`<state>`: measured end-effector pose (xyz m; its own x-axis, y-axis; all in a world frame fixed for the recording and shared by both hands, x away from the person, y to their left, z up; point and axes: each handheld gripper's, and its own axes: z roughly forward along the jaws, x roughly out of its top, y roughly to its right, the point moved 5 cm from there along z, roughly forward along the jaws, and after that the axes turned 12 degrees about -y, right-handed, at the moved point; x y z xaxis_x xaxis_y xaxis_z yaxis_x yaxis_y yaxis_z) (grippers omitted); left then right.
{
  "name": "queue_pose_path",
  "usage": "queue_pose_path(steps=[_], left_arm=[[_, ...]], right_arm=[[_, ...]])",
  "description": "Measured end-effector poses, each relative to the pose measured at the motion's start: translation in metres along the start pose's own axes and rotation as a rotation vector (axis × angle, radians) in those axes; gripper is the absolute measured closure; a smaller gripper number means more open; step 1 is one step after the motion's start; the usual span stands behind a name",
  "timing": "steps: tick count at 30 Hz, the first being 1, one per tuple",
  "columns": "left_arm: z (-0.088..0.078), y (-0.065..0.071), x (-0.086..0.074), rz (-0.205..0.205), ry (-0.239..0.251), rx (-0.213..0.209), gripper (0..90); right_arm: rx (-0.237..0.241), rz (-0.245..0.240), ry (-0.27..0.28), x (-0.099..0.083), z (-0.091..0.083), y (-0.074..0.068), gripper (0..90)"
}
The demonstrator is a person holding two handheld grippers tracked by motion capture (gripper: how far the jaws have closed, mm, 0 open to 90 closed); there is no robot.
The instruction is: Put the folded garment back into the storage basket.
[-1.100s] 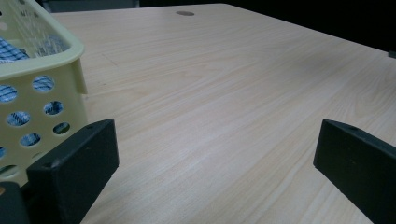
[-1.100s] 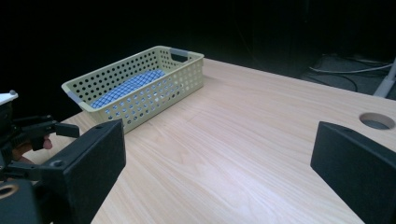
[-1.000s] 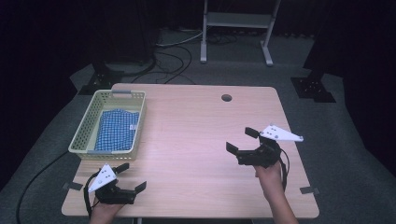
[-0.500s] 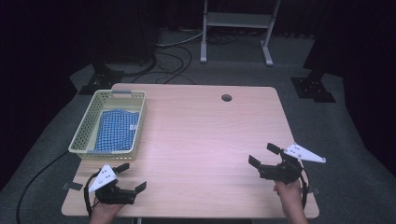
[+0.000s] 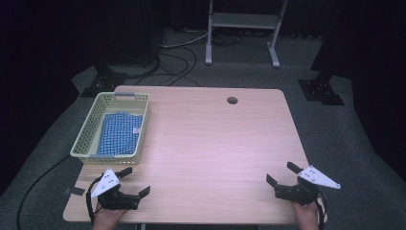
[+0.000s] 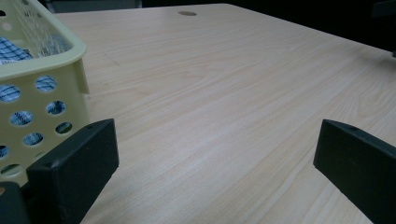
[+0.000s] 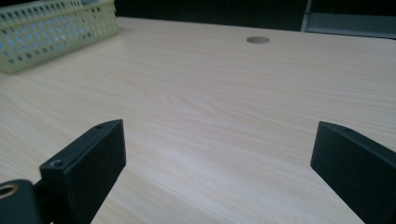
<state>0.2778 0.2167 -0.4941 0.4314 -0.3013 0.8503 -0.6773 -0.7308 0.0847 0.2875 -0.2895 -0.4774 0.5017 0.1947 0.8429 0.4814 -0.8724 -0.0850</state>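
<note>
Basket (image 5: 86, 139) on table, blue checked cloth (image 5: 119, 132) inside

The left gripper (image 5: 135, 181) is held low at the near left, its jaws spread wide and pointed forward and to the right, with nothing between them. The right gripper (image 5: 282, 173) is held low at the near right, its jaws likewise spread wide and empty, pointed forward and to the left.
</note>
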Motion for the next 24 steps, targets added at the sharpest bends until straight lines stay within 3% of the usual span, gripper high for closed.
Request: queue_pose_path(steps=[3,9,14,21,24], left_arm=[[0.000,0.000,0.000,0.001,0.000,-0.001,0.0],[0.000,0.000,0.000,0.001,0.001,-0.002,0.0],[0.000,0.000,0.000,0.003,0.001,-0.003,0.0],[0.000,0.000,0.000,0.002,-0.005,-0.005,0.0],[0.002,-0.001,0.000,-0.007,-0.022,0.015,0.0]], right_arm=[[-0.029,-0.019,-0.003,-0.008,0.001,0.000,3.2],[-0.029,0.002,-0.032,-0.021,0.010,0.000,3.3],[-0.048,0.001,-0.035,-0.019,0.012,0.000,3.3],[-0.098,0.029,0.004,-0.020,0.008,0.003,3.3],[-0.101,0.018,0.004,-0.020,0.008,0.002,3.3]])
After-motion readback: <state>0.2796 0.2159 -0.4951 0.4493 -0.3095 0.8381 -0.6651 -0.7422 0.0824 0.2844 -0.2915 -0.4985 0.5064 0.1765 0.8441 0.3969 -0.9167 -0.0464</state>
